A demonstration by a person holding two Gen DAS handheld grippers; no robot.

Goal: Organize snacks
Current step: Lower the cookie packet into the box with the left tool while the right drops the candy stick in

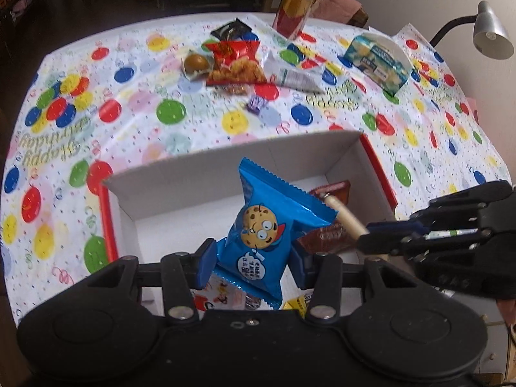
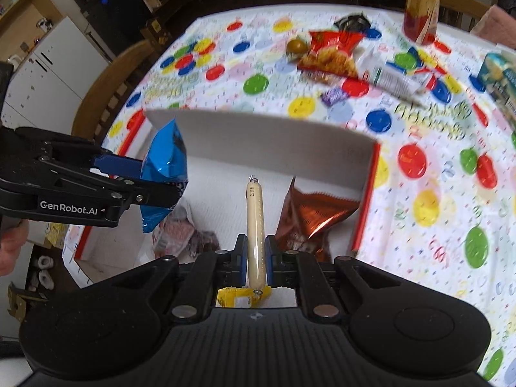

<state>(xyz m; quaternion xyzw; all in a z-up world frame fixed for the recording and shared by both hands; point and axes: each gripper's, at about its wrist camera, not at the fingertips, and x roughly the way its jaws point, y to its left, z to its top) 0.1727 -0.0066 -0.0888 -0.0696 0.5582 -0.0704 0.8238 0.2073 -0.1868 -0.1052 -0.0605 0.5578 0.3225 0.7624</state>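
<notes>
Over the white cardboard box [image 1: 225, 174] our left tongs [image 1: 251, 258] clench a blue cookie packet [image 1: 267, 222]; our right tongs [image 2: 256, 258] grip a sausage stick [image 2: 255, 225] beside a brown packet [image 2: 309, 216].

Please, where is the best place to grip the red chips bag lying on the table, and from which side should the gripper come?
Probably grip the red chips bag at its crimped top seam, at the far end towards the bottle, coming from above. The seam is flat and thin, while the body looks puffed. The round brown snack touches its left side, and a white packet lies at its right.
</notes>
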